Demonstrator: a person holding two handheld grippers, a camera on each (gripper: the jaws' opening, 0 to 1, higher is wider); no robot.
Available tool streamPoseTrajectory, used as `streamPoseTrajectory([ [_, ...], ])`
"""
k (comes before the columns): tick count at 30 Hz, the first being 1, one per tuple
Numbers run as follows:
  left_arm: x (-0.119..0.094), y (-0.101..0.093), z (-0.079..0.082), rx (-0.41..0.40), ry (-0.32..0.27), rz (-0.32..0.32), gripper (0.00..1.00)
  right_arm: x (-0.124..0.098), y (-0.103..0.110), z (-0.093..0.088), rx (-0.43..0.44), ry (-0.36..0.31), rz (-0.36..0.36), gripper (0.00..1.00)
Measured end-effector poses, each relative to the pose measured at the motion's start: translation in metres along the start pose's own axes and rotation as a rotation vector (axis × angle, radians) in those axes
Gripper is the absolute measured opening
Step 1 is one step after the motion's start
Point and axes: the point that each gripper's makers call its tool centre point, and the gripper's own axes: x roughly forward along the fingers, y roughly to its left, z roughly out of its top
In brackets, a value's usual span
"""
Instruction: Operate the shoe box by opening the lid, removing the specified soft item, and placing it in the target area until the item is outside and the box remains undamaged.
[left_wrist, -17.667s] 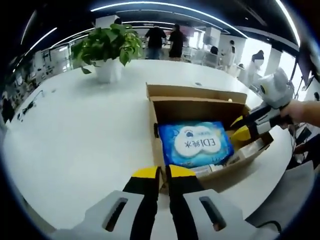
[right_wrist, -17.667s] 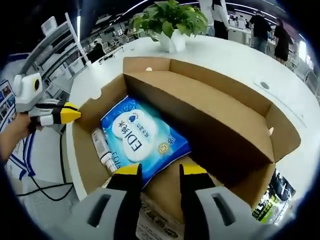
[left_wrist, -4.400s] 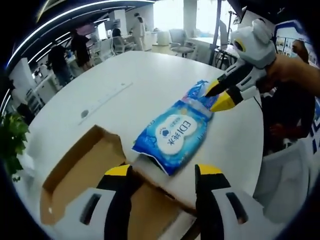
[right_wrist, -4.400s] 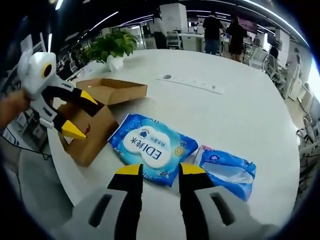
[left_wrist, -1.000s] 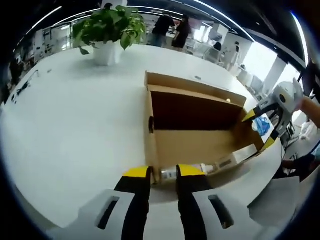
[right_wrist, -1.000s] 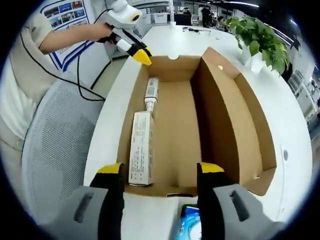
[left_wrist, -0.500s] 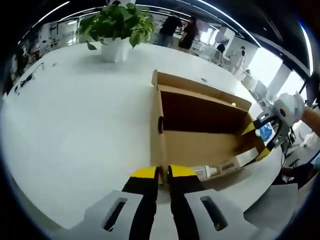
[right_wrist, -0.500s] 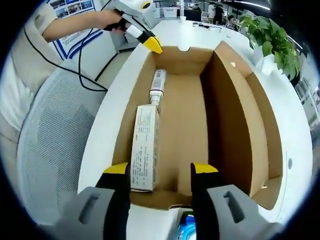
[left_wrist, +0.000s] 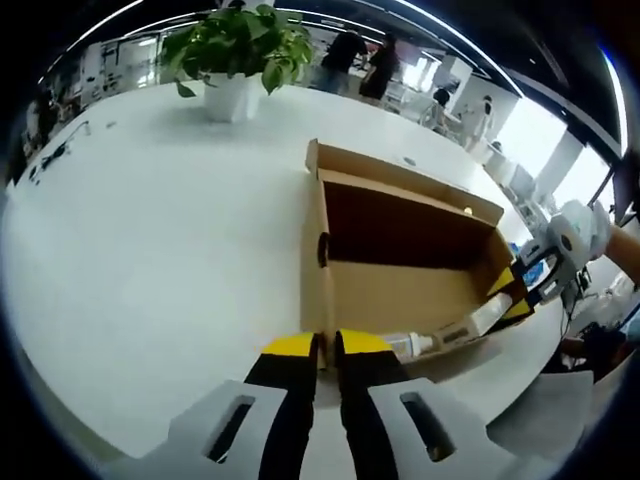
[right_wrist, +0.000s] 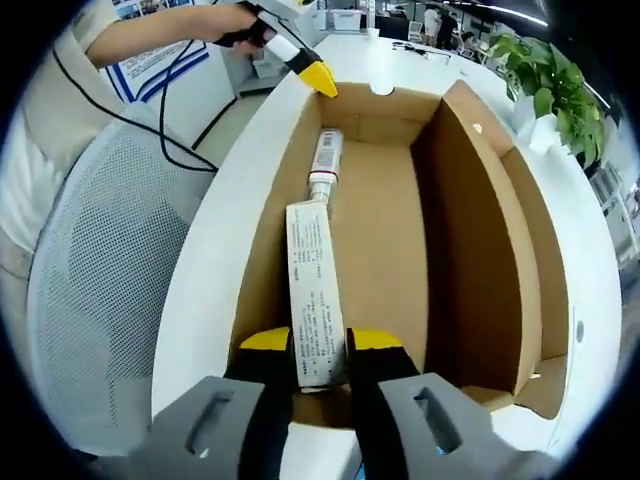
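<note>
Cardboard box (right_wrist: 480, 250) now minus wipes

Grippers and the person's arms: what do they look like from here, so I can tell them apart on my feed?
Both match: the left gripper and right gripper have black jaws with yellow tips on light grey slotted bodies. In the left gripper view the right one shows a white rounded housing. In the right gripper view a black cable trails from the left gripper, and the person wears a short beige sleeve.

A broad white table (left_wrist: 150, 250) carries a potted plant (left_wrist: 235, 55) at its far end. Behind it — an open office with ceiling light strips (left_wrist: 300, 12) and bright windows (left_wrist: 545, 140). A grey mesh chair (right_wrist: 110, 290) stands beside the table.
</note>
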Motion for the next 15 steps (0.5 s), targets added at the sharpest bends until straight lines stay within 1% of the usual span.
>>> streamPoseTrajectory([
  [6, 0.0, 0.0, -0.001, -0.019, -0.012, 0.006, 0.04, -0.002, 0.001, 0.003, 0.007, -0.018, -0.007, 0.16],
  [8, -0.001, 0.0, -0.001, -0.018, -0.011, 0.011, 0.04, -0.004, -0.001, 0.007, 0.037, -0.029, -0.013, 0.16],
  [15, -0.001, 0.0, -0.002, 0.0, -0.012, 0.023, 0.04, -0.018, -0.006, 0.015, 0.077, -0.068, -0.049, 0.16],
])
